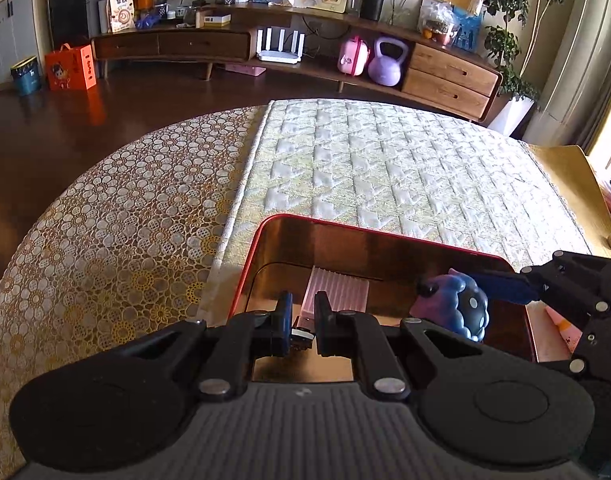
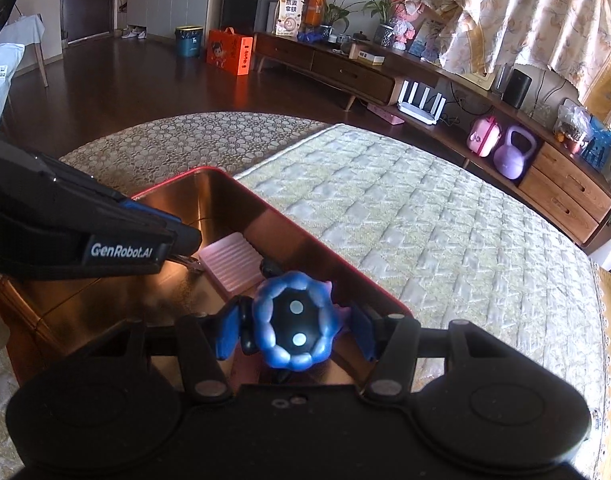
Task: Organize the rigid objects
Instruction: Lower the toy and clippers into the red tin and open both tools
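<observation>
A red-rimmed metal tin [image 1: 385, 236] with a copper inside lies on the quilted mat; it also shows in the right wrist view [image 2: 209, 188]. A pink ribbed block [image 1: 337, 290] lies flat in it, and shows in the right wrist view [image 2: 233, 266] too. My left gripper [image 1: 303, 330] is over the tin's near side, shut on a small dark object with a metal part [image 1: 301, 334]. My right gripper [image 2: 291, 332] is shut on a blue and purple toy figure [image 2: 291, 328] and holds it over the tin; the toy shows in the left wrist view [image 1: 457, 304] too.
The tin rests on a pale quilted mat [image 1: 385, 160] over a lace-covered table [image 1: 105, 220]. A pink flat item [image 1: 561, 324] lies at the tin's right. A low wooden cabinet [image 1: 449, 76] with a purple kettlebell [image 1: 387, 62] stands across the dark floor.
</observation>
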The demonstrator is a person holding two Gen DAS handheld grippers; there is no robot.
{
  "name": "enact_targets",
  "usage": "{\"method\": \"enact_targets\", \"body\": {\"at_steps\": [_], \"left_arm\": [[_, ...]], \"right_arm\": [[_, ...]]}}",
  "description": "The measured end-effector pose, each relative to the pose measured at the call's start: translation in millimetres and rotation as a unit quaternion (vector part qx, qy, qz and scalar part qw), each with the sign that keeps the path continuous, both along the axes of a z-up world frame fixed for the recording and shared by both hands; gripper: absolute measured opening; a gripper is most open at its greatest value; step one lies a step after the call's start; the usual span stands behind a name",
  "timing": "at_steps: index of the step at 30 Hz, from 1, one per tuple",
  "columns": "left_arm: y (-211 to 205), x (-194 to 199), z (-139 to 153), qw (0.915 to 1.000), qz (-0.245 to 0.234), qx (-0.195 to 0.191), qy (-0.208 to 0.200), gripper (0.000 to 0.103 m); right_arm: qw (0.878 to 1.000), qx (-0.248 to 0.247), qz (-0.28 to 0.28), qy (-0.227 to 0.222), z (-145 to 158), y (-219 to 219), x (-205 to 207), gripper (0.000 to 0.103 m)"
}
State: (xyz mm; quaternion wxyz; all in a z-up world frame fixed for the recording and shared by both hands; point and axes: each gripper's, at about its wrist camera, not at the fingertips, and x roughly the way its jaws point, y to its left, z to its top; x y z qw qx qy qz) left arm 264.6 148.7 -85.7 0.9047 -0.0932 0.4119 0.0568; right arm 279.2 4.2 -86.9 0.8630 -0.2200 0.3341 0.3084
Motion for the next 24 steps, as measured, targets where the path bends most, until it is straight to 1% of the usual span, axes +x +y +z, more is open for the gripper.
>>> {"method": "enact_targets", "body": {"at_steps": [2,7,9,10,11,17,24], "left_arm": [[1,2,-3,1.0000,0.003,0.001,0.006,0.011],[-3,2,-5,1.0000,-0.003,0.002,0.008,0.011],[-6,1,-5,0.9999,-0.005,0.008,0.007,0.011],[-7,0,-5,0.9999,-0.007,0.010,0.007,0.011],[-7,-1,-5,0.9999,-0.007,0.011,0.008,0.011],[-8,-10,-2,0.9999,-0.007,-0.010,0.011,0.011],[-16,-25,8,0.9998,-0.016,-0.014,0.004,0.012]], "right_arm": [[1.000,-0.005,0.000,-0.004,-2,0,-2,0.055],[1.000,-0.011,0.006,-0.012,-2,1,-8,0.056],[1.000,-0.007,0.007,-0.014,-1,0,-10,0.059],[1.000,-0.005,0.006,-0.015,0,-1,-11,0.063],[1.000,-0.002,0.005,-0.017,1,-2,-13,0.066],[1.000,0.020,0.000,-0.009,11,-16,-20,0.066],[0.998,0.058,-0.012,0.005,27,-39,-38,0.066]]}}
